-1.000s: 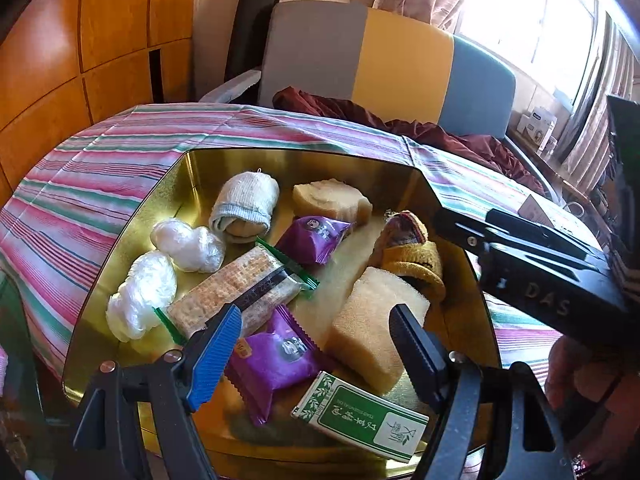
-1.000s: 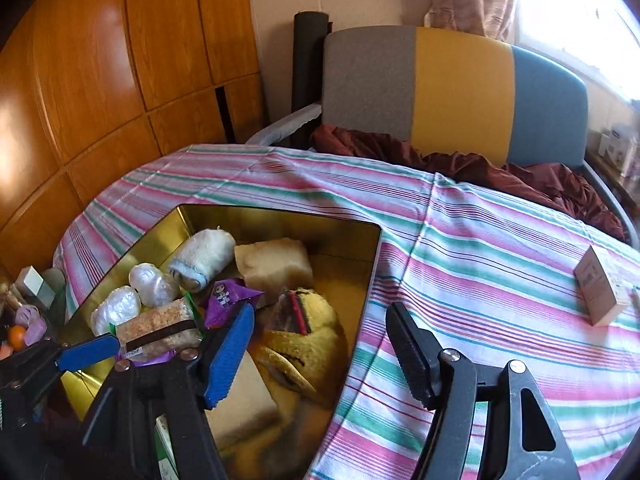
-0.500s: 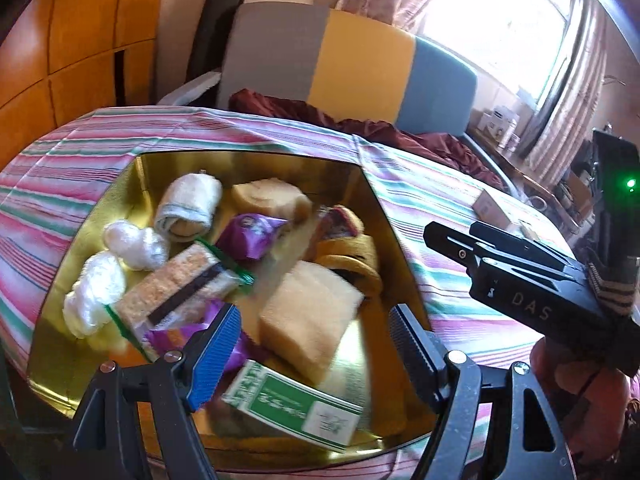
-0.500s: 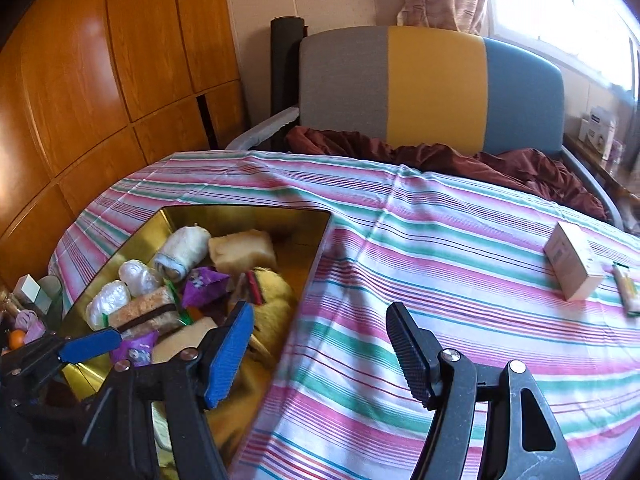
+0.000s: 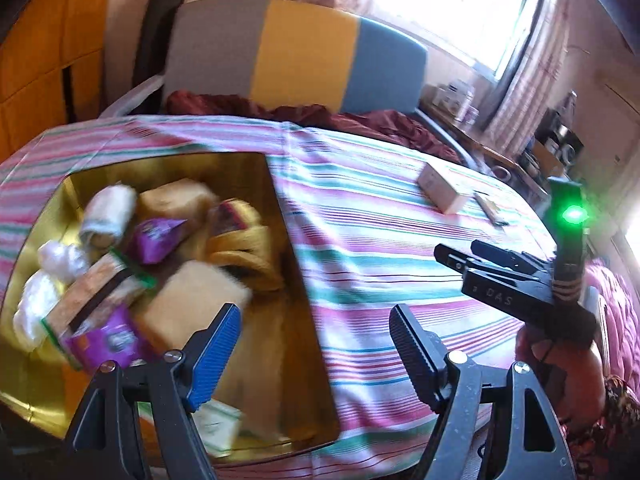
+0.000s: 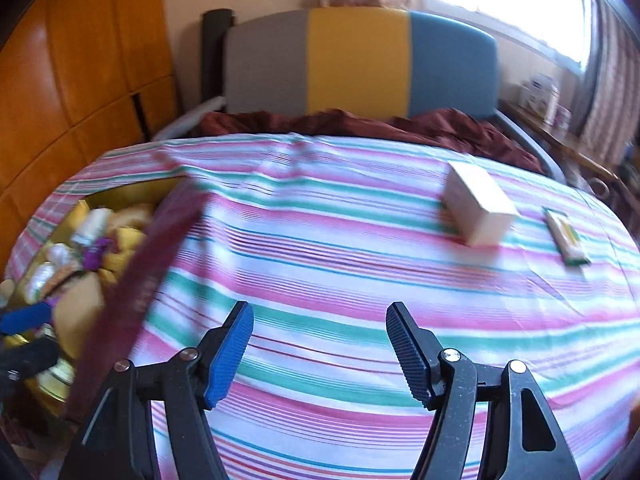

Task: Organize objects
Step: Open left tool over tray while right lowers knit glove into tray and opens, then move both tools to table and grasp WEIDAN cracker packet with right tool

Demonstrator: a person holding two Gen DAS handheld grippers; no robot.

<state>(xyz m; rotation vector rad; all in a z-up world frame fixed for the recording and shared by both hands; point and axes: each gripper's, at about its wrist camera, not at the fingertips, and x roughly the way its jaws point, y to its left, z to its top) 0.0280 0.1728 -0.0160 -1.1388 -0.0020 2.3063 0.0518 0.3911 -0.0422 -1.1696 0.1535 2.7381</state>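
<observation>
Nearest the lens, the right tongs (image 6: 320,350) stood wide apart with nothing between them, poised over bare striped cloth; the left tongs (image 5: 314,350) were likewise spread and empty, straddling the right-hand edge of the gold tin (image 5: 298,280), one pad over the tin and the other over the cloth. That both were unloaded and aimed away from the tin suggested, as a judgement, that the next pick lay out on the surface (image 6: 360,272) rather than inside the tin. The tin sat at the left of the surface and was already crowded with snacks: purple packets (image 5: 154,236), a cracker pack (image 5: 92,294), sponge-like cake blocks (image 5: 192,304), white wrapped balls (image 5: 60,256) and a rolled white cloth (image 5: 108,212), probably gathered there as the sorted lot. Farther out and well apart from the tin lay the two loose things: a small white box (image 6: 480,210), resting flat with its long axis running from far-left to near-right, one end face turned toward the right camera, and just beside it to the right a thin green-edged sachet (image 6: 566,238), lying flat with its length running away from the camera. Blur hid any print on either. Behind the surface stood a chair (image 6: 360,60) with grey, yellow and blue panels.
</observation>
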